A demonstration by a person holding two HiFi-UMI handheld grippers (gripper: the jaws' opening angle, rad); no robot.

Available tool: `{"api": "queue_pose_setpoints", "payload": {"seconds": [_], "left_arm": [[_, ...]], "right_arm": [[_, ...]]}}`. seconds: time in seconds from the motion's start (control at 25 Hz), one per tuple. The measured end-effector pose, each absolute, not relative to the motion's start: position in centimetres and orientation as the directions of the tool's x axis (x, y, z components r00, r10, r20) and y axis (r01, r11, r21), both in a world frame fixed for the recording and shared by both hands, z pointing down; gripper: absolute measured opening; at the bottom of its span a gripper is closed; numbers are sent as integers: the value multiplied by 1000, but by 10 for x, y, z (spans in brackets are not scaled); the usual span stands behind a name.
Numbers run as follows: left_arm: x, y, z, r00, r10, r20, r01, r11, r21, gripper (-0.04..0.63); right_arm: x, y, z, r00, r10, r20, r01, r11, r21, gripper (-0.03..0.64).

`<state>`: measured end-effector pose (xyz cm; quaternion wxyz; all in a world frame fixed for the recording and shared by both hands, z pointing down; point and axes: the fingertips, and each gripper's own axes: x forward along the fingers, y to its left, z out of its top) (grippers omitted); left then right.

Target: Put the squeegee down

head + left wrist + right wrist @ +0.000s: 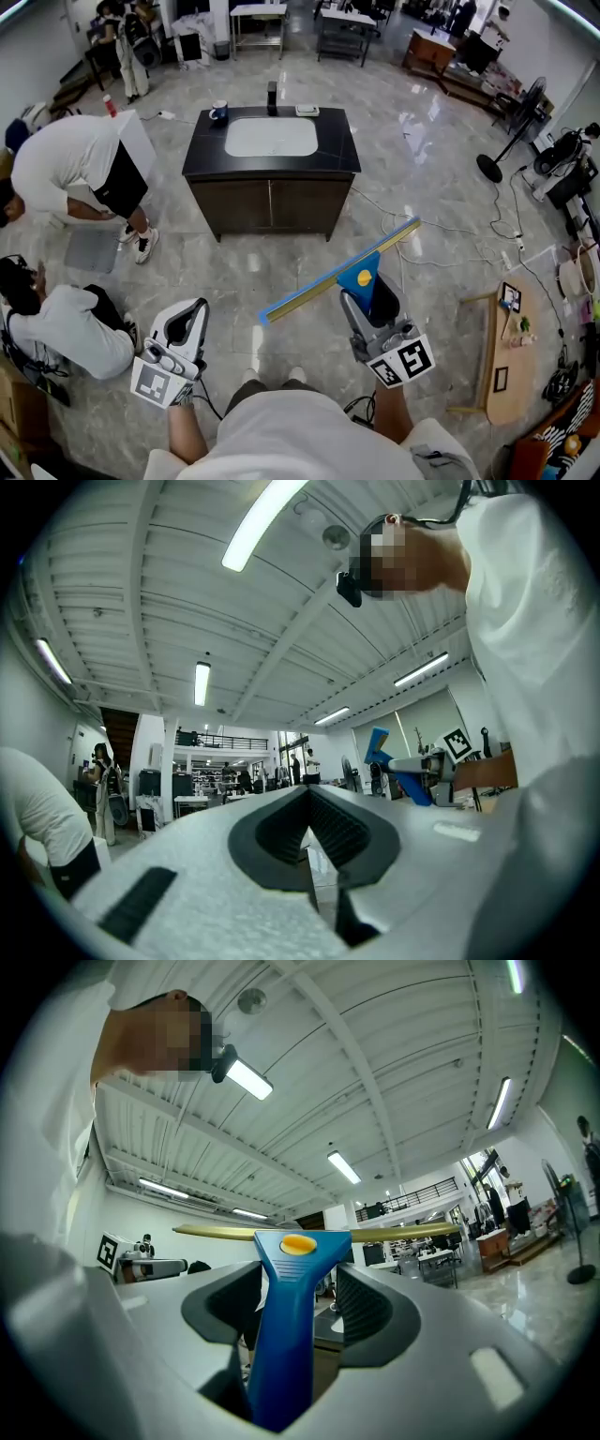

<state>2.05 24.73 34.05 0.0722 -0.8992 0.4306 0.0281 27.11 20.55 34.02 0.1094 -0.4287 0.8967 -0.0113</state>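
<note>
The squeegee [339,274] has a blue handle with a yellow button and a long yellow-edged blade. It is held up over the floor, with the blade slanting from lower left to upper right. My right gripper [372,302] is shut on the handle, below the blade. In the right gripper view the handle [289,1335] stands upright between the jaws of the right gripper [298,1290], and the blade [398,1232] runs across above them. My left gripper [190,323] is lower left, well apart from the squeegee. The left gripper view shows this gripper [307,801] with its jaws together and nothing between them.
A vanity with a black counter [208,150], a white basin and a mug [217,112] stands ahead. On the left one person [70,169] bends over and another [61,328] crouches. A low wooden table [511,361] is on the right. Cables cross the tiled floor [441,234].
</note>
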Motion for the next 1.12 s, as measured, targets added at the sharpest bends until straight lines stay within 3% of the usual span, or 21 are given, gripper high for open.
{"api": "queue_pose_setpoints", "payload": {"seconds": [0.48, 0.8, 1.12], "left_arm": [[64, 180, 345, 638, -765, -89, -769, -625, -132, -2], [39, 68, 374, 664, -742, -89, -748, -661, -64, -2], [-29, -80, 367, 703, -706, -88, -711, -701, -54, -2]], "right_arm": [[306, 139, 358, -616, -763, -198, -746, 645, -164, 261], [277, 42, 373, -588, -792, -165, -774, 610, -171, 261], [199, -104, 371, -581, -802, -139, -784, 597, -170, 261]]}}
